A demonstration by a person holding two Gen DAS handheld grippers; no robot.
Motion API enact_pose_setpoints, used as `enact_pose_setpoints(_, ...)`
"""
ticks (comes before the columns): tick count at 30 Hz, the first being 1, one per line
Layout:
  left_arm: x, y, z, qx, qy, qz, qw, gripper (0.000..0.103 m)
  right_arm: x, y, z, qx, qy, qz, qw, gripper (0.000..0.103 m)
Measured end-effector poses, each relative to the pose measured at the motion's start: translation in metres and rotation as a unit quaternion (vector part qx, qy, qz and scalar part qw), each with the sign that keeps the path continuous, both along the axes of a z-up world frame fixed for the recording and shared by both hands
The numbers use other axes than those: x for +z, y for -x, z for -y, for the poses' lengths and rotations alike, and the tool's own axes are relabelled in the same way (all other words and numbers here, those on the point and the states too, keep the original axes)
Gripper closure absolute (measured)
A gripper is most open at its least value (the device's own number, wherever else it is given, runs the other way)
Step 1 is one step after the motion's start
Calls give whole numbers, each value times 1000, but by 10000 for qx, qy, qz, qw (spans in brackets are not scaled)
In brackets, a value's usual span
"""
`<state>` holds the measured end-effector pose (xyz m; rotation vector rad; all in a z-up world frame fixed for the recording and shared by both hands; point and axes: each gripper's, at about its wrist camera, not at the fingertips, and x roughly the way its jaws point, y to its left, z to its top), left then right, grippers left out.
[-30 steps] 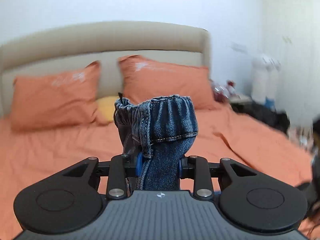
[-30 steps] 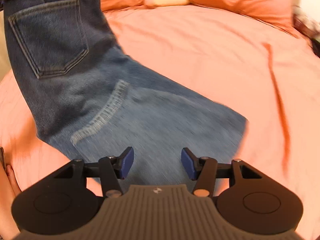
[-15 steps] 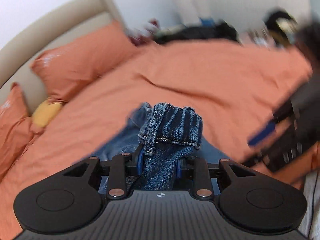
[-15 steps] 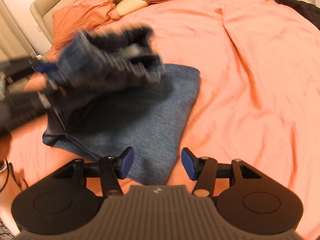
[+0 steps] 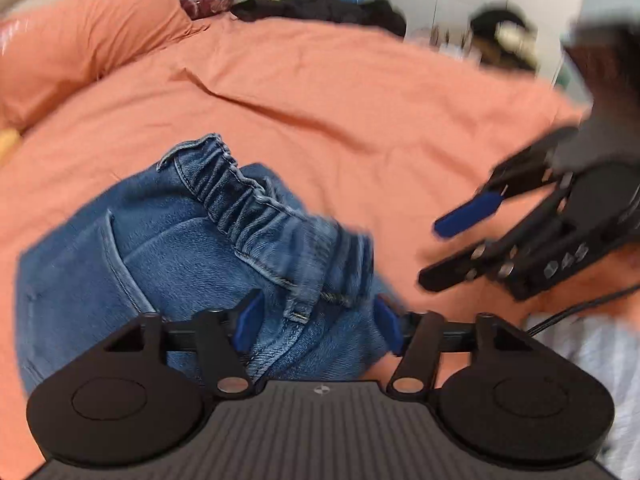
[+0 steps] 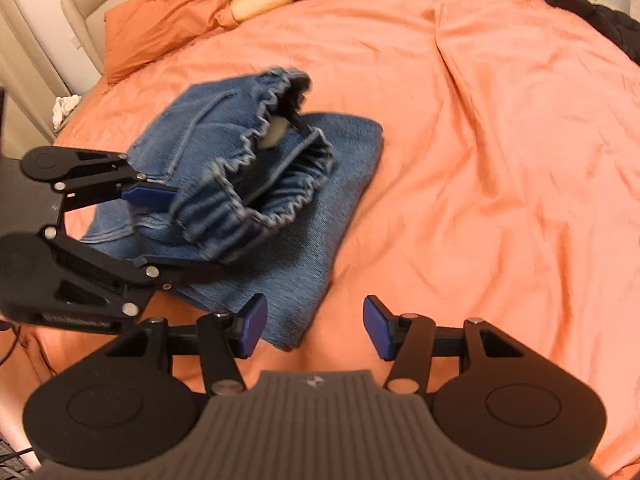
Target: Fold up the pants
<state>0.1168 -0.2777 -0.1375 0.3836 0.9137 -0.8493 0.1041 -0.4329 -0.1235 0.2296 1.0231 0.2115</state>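
Blue denim pants (image 6: 256,184) lie folded on the orange bed, with the gathered elastic waistband (image 6: 276,168) on top, puffed open. In the left wrist view the pants (image 5: 192,248) fill the lower left. My left gripper (image 5: 318,326) is open, its blue pads either side of the waistband fabric without pinching it; it also shows in the right wrist view (image 6: 176,232) at the pants' left edge. My right gripper (image 6: 312,326) is open and empty, just in front of the pants' near corner; it also shows in the left wrist view (image 5: 440,252).
An orange sheet (image 6: 500,160) covers the bed. Orange pillows (image 6: 160,28) and a yellow cushion (image 6: 260,0) lie by the beige headboard. Dark clothes (image 5: 320,8) are piled at the bed's far side. A cable (image 5: 576,308) runs by the near edge.
My left gripper lowered the waistband end onto the folded legs and opened, letting the pants go. The right gripper stayed open, close in front of the pants.
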Motion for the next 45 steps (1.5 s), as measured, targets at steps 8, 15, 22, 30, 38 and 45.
enact_pose_setpoints(8, 21, 1, -63, 354, 84, 53, 9993, 26, 34, -13, -18, -119, -413, 252, 9988, 52)
enact_pose_setpoints(15, 16, 3, -139, 842, -729, 393, 9930, 26, 25, -64, -29, -710, -1015, -20, 9923, 54)
enact_pose_setpoints(22, -19, 5, -189, 1147, -1511, 420, 9809, 25, 24, -71, -30, -1086, -1112, -325, 9873, 93)
enact_pose_setpoints(30, -32, -7, -196, 1657, -1636, 90, 9725, 83, 90, -32, -53, -577, -677, 488, 9948, 101)
enact_pose_setpoints(38, -38, -14, -201, 1546, -1760, 17, 9722, 86, 18, -5, -54, -547, 8, -255, 9982, 102)
enact_pose_setpoints(45, -19, -18, -195, 1161, -1881, -82, 9752, 78, -4, -13, -53, -668, 17, -528, 9964, 99)
